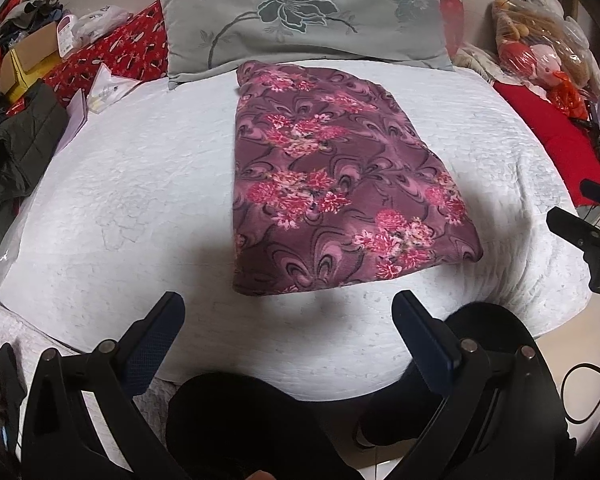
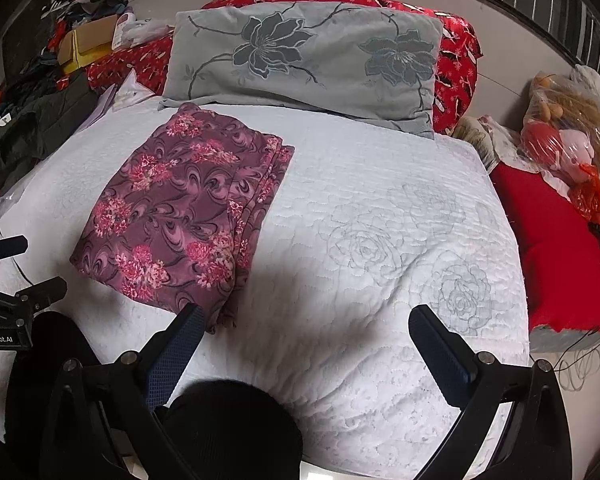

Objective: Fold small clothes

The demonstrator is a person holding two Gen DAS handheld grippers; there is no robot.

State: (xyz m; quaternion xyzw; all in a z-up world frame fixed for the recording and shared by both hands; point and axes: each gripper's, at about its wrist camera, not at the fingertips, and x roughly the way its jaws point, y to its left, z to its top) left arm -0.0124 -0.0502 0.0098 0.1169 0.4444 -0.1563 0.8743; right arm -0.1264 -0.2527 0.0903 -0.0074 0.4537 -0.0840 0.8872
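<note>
A purple floral garment lies folded into a flat rectangle on the white quilted bed cover; it also shows in the right wrist view, with stacked folded edges on its right side. My left gripper is open and empty, just short of the garment's near edge. My right gripper is open and empty, over bare cover to the right of the garment. Its left fingertip is close to the garment's near corner. The right gripper shows at the right edge of the left view.
A grey flowered pillow lies behind the garment on red bedding. Dark clothes and boxes pile at the left. A red cushion and bagged plush toys sit at the right. A cable hangs off the right edge.
</note>
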